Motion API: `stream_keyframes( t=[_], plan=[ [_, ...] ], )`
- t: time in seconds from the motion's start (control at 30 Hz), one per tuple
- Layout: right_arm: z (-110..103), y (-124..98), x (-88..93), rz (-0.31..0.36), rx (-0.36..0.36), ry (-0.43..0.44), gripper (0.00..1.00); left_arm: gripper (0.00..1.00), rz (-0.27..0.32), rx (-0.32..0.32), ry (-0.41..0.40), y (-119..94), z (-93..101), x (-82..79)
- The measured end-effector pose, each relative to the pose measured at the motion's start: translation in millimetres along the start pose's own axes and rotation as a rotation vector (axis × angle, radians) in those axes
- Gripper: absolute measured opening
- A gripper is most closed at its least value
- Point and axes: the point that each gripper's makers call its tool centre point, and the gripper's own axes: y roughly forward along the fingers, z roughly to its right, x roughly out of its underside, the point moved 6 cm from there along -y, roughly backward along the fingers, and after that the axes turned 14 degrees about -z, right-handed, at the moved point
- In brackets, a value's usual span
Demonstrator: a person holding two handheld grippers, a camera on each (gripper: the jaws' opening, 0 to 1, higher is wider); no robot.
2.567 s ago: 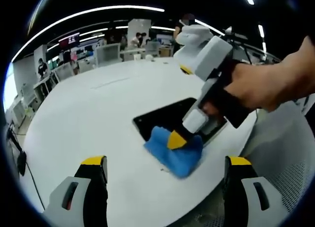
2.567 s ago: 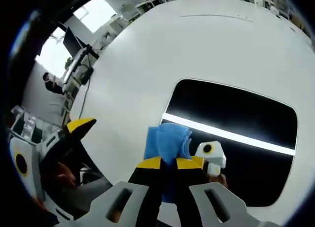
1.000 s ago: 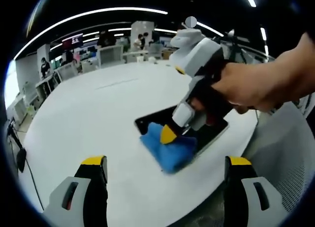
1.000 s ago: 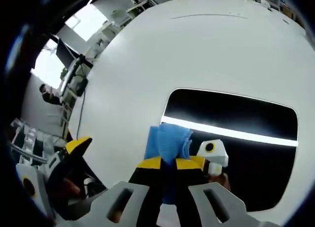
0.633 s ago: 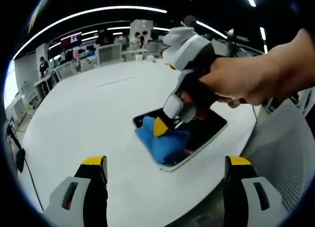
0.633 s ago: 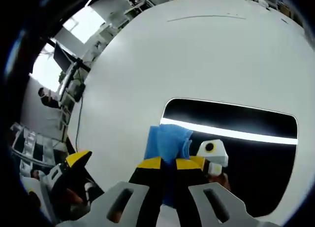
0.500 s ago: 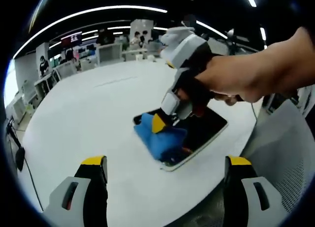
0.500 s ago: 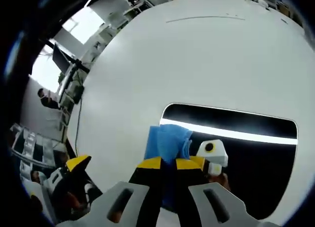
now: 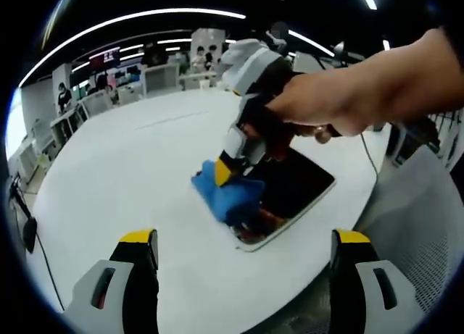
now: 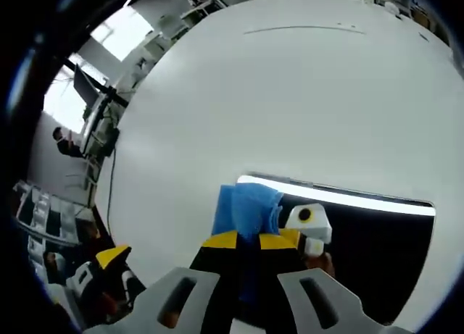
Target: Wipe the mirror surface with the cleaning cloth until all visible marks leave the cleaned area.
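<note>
Left gripper view showed the right gripper (image 9: 221, 171), held in a person's hand (image 9: 326, 106), pinching the blue cleaning cloth (image 9: 228, 196) against the far corner of the dark mirror (image 9: 297, 189) on the white table (image 9: 123, 174). The left gripper (image 9: 243, 265) hung apart, jaws spread wide.

The mirror (image 9: 293, 193) lies flat on the round table (image 9: 130, 182), near its edge. The cleaning cloth (image 9: 228, 196) rests on the mirror's end, overlapping onto the tabletop. The right gripper (image 9: 226, 171) stands over the cloth, pressing it down.
</note>
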Motion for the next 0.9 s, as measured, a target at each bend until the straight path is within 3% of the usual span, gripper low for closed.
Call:
stream_keyframes(
  t=[0.9],
  plan=[
    [11, 1, -38.7, -0.028, -0.001, 0.017, 0.02, 1.0, -0.015, -0.001, 0.017, 3, 0.6, 1.5]
  ],
)
